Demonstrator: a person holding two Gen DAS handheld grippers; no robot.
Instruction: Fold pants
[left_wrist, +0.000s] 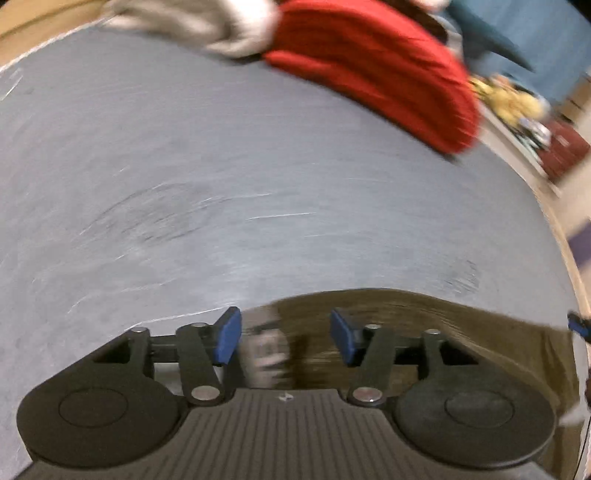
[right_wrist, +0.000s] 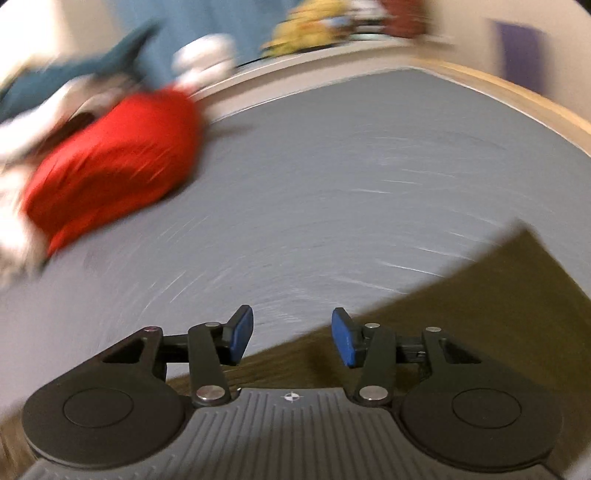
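Observation:
Olive-brown pants (left_wrist: 424, 321) lie flat on the grey table (left_wrist: 221, 166), low in the left wrist view, and show at the lower right of the right wrist view (right_wrist: 498, 302). My left gripper (left_wrist: 284, 336) is open just above the pants' near edge, with a pale label between its blue pads (left_wrist: 227, 334). My right gripper (right_wrist: 291, 338) is open over the pants' edge, holding nothing. Both views are blurred by motion.
A red folded garment (left_wrist: 376, 70) lies at the far side of the table, also in the right wrist view (right_wrist: 114, 162). Grey-white clothes (left_wrist: 192, 26) and a teal one (right_wrist: 74, 70) sit beside it. The table's wooden edge (right_wrist: 517, 96) runs at the right.

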